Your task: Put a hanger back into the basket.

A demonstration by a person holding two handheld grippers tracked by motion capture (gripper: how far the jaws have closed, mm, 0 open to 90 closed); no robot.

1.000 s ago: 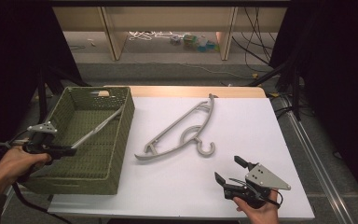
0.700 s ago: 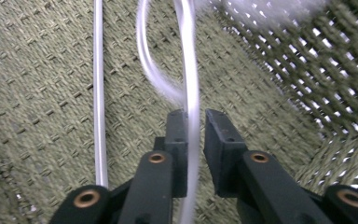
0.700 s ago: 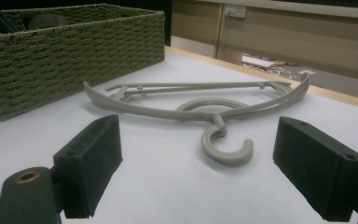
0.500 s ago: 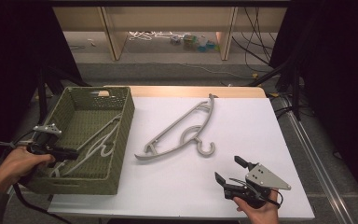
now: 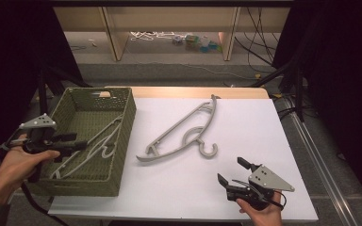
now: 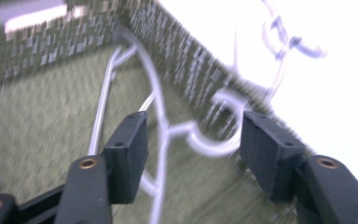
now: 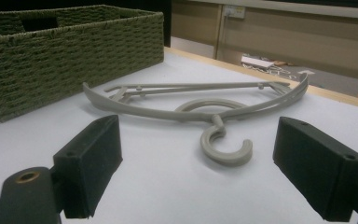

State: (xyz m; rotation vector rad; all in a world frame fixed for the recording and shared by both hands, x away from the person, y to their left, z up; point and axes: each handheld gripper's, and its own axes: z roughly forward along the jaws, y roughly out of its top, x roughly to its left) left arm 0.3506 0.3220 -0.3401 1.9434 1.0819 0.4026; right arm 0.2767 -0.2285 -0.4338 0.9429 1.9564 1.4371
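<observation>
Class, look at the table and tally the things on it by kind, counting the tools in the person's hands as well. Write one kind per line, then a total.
Hangers: 2, one in the basket, one on the white table top
Woven green basket: 1
Grippers: 2, the left gripper and the right gripper
Total: 5

White bench [image 5: 264, 141] with a wood strip along its far edge [image 5: 245, 92]. Beyond it, grey floor [image 5: 169, 70]; a wooden shelf unit [image 5: 118, 28] holds loose white cable [image 5: 146, 36] and small coloured items [image 5: 195, 41]. Black cables [image 5: 259, 52] trail at far right.
</observation>
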